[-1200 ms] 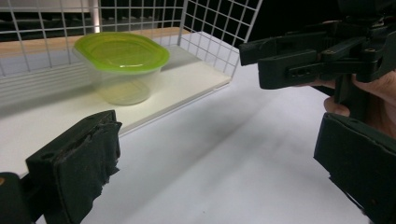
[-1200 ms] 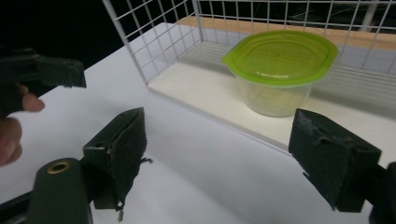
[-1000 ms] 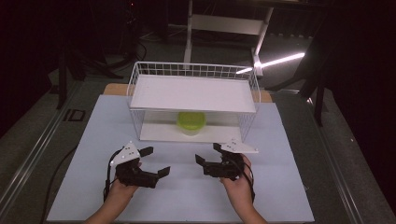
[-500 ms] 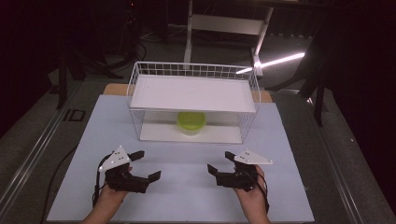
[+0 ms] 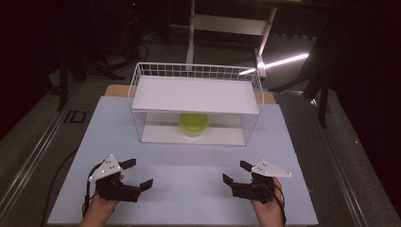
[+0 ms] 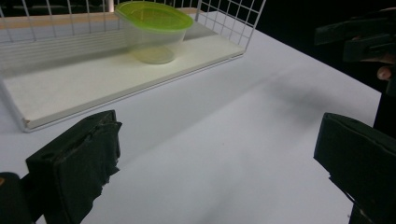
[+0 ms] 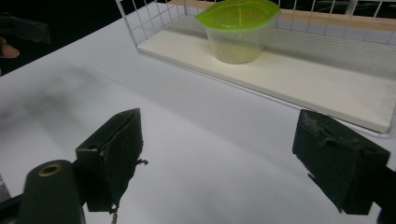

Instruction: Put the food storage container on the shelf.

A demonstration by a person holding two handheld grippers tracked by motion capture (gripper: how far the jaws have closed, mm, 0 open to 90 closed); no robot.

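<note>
A clear tub with a green lid (image 5: 194,124) stands on the lower board of a white wire rack (image 5: 137,101), under its upper shelf. In the gripper views the tub (image 6: 154,30) (image 7: 237,30) sits upright and alone on that board. My left gripper (image 5: 138,173) rests low over the white tabletop at the front left, open, with nothing between its jaws (image 6: 217,158). My right gripper (image 5: 236,172) is at the front right, also open and empty (image 7: 224,156). Both are well short of the rack, a wide gap between them.
The white table cover (image 5: 189,156) stretches from the rack to the front edge. The rack's upper shelf (image 5: 196,94) is a bare white board. Wire walls close the rack's sides and back. Dark floor, a pale stand (image 5: 231,21) and cables lie beyond the table.
Both grippers have drawn back toward the front edge and moved apart, the left one leftward and the right one rightward. Both stayed open. The tub has not moved.
</note>
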